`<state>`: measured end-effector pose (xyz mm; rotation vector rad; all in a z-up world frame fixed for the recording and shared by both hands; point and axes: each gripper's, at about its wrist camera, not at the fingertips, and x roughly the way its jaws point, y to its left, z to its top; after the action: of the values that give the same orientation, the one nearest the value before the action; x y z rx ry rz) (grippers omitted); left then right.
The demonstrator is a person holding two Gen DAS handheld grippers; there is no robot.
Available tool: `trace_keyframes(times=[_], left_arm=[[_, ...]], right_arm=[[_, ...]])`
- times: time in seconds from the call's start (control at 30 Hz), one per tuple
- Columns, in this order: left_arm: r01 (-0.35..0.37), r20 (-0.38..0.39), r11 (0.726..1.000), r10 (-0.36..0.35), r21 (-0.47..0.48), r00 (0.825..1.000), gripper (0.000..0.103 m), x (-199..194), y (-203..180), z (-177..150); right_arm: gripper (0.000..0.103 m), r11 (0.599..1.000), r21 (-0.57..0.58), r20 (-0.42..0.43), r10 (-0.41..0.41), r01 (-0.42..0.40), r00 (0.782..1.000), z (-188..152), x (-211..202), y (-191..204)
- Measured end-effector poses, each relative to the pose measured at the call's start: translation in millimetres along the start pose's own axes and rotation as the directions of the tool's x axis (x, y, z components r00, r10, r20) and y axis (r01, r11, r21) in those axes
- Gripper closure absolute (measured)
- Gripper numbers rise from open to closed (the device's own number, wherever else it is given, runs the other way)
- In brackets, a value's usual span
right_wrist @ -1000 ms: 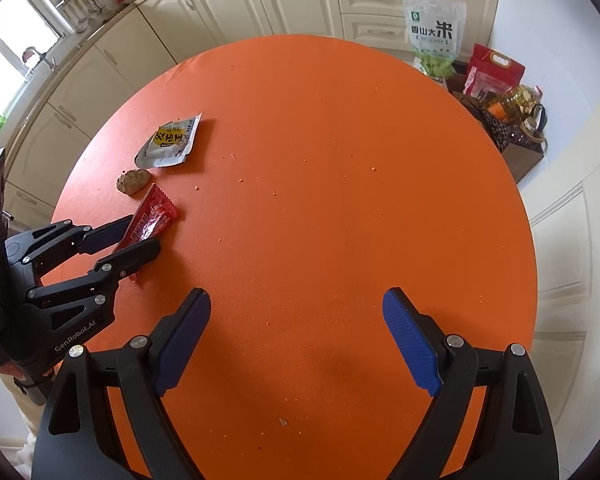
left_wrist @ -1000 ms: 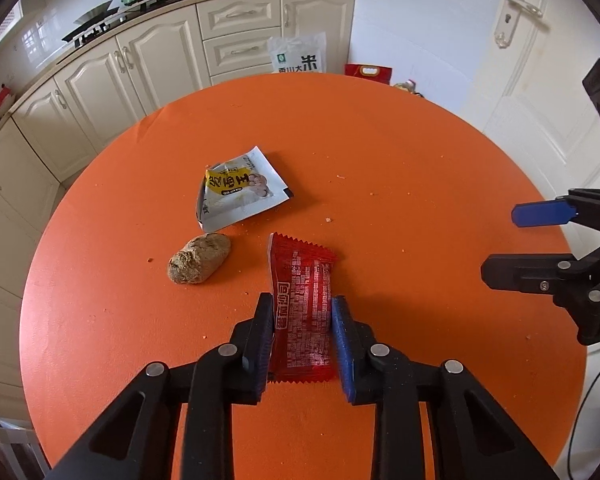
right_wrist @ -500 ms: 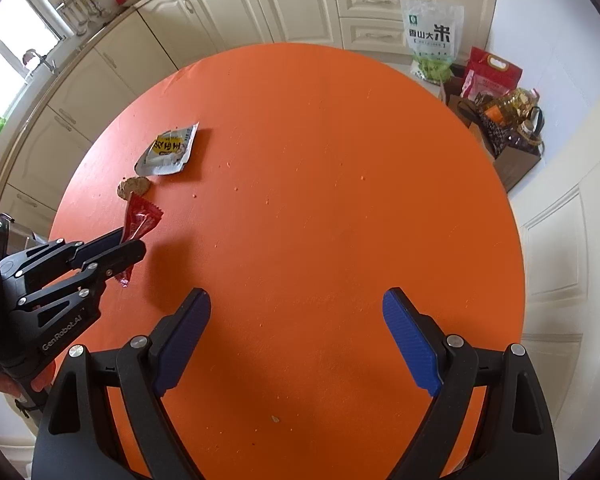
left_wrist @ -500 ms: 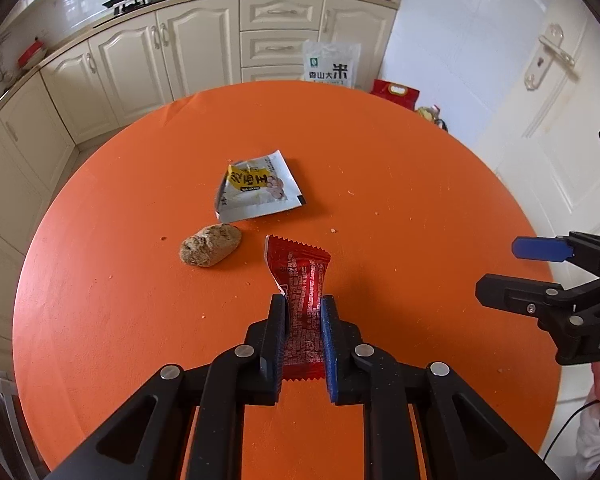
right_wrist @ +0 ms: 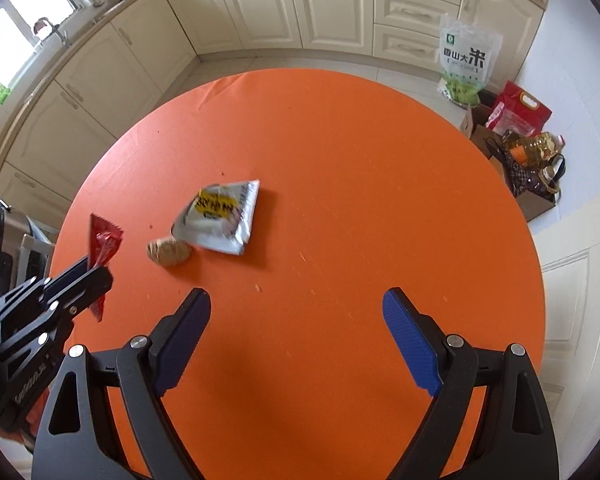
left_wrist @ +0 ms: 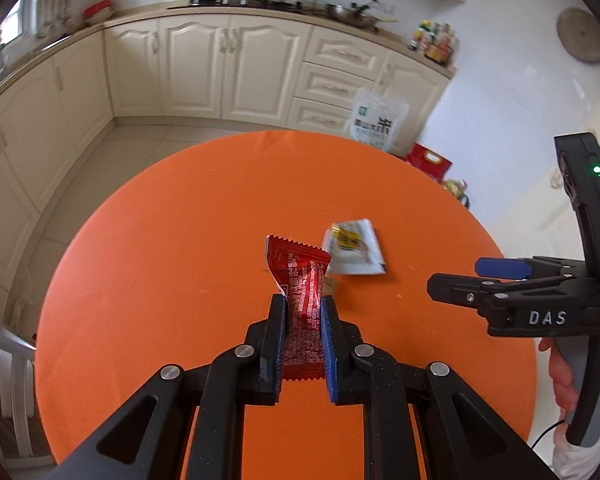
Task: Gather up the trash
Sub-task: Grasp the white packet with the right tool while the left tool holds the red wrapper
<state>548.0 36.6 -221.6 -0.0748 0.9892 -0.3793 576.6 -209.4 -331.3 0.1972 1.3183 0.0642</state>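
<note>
Fingers of the left gripper (left_wrist: 303, 312) pinch the red wrapper (left_wrist: 303, 280), lifted off the orange tabletop (right_wrist: 340, 160). Right gripper (right_wrist: 296, 312) fingers stand wide apart, nothing between them. Just beside the white packet (right_wrist: 220, 216) lies a brown lump (right_wrist: 168, 252).

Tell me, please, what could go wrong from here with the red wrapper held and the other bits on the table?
1. The left gripper pinches only the lower part of the red wrapper; thin, crinkly foil might slip out on the way.
2. The brown lump touches the white packet, so the open right gripper may nudge one while taking the other.
3. The lump could crumble when squeezed; crumbs already dot the table.
</note>
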Motion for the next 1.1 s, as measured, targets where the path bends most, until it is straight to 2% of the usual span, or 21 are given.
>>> trace_keyframes(times=[0.1, 0.27, 0.53, 0.6, 0.67, 0.73, 0.77, 0.83, 0.9, 1.0, 1.1], left_arm=[[-0.046, 0.010, 0.998, 0.047, -0.036, 0.999, 0.091, 1, 18, -2], [-0.110, -0.004, 0.990, 0.110, -0.083, 0.994, 0.091, 10, 28, -4], [-0.132, -0.009, 0.983, 0.132, -0.126, 0.991, 0.090, 18, 33, 4], [-0.134, -0.012, 0.982, 0.133, -0.130, 0.991, 0.090, 21, 33, 4], [-0.134, -0.018, 0.982, 0.133, -0.129, 0.991, 0.090, 25, 35, 6], [-0.133, -0.023, 0.982, 0.132, -0.130, 0.991, 0.090, 27, 35, 6], [-0.133, -0.025, 0.982, 0.130, -0.131, 0.991, 0.090, 28, 37, 8], [-0.134, -0.028, 0.982, 0.131, -0.136, 0.991, 0.090, 29, 39, 11], [-0.138, -0.025, 0.981, 0.135, -0.135, 0.990, 0.090, 29, 38, 14], [-0.122, -0.021, 0.984, 0.121, -0.126, 0.992, 0.090, 28, 40, 13], [-0.117, -0.022, 0.987, 0.115, -0.114, 0.993, 0.090, 24, 31, 13]], right_arm=[[0.014, 0.999, 0.001, -0.024, 0.044, -0.044, 0.999, 17, 11, 15], [0.013, 1.000, -0.024, -0.041, -0.013, 0.013, 0.999, 35, 34, 43], [0.013, 0.999, -0.002, -0.066, -0.054, 0.054, 0.996, 49, 63, 55], [0.022, 0.997, -0.034, -0.040, -0.077, 0.075, 0.996, 48, 63, 62], [0.049, 0.990, -0.071, -0.014, -0.123, 0.122, 0.992, 45, 63, 69], [0.055, 0.991, -0.082, -0.007, -0.106, 0.105, 0.994, 43, 61, 70], [0.064, 0.993, -0.086, -0.004, -0.086, 0.086, 0.996, 43, 59, 69], [0.066, 0.994, -0.084, -0.018, -0.068, 0.066, 0.998, 42, 57, 67], [0.073, 0.993, -0.096, -0.015, -0.064, 0.063, 0.998, 42, 55, 66], [0.090, 0.996, -0.086, -0.012, -0.018, 0.016, 1.000, 37, 43, 60], [0.094, 0.997, -0.071, -0.002, 0.009, -0.009, 1.000, 33, 29, 52]])
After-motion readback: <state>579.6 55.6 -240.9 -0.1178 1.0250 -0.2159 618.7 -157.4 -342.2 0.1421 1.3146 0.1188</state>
